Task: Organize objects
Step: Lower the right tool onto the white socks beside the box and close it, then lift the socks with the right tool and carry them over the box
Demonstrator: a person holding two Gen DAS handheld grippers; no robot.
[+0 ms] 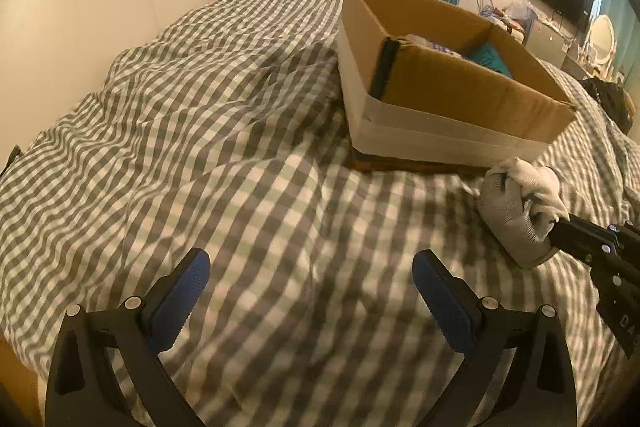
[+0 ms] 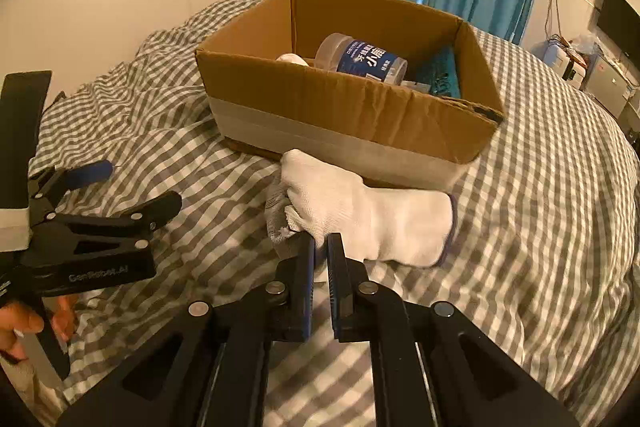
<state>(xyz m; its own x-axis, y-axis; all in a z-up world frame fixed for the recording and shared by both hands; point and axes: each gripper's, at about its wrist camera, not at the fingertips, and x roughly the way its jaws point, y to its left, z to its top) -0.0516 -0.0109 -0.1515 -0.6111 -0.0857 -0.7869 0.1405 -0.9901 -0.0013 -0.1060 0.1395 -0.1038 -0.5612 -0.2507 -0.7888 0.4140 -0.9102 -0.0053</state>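
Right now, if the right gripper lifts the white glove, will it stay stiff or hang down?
The glove looks like soft knit, bunched and creased on the bedspread, so it will probably droop. The right gripper pinches only one edge, so the cuff end may dangle. It seems light, and the knit should not slip easily.

The left gripper hangs above the checked bedcover with its blue-padded fingers spread wide and nothing between them. Toward the far right part of the bed stands an open cardboard box, banded with pale tape. Just in front of its near corner lies a white glove, pinched by the right gripper entering from the right edge.
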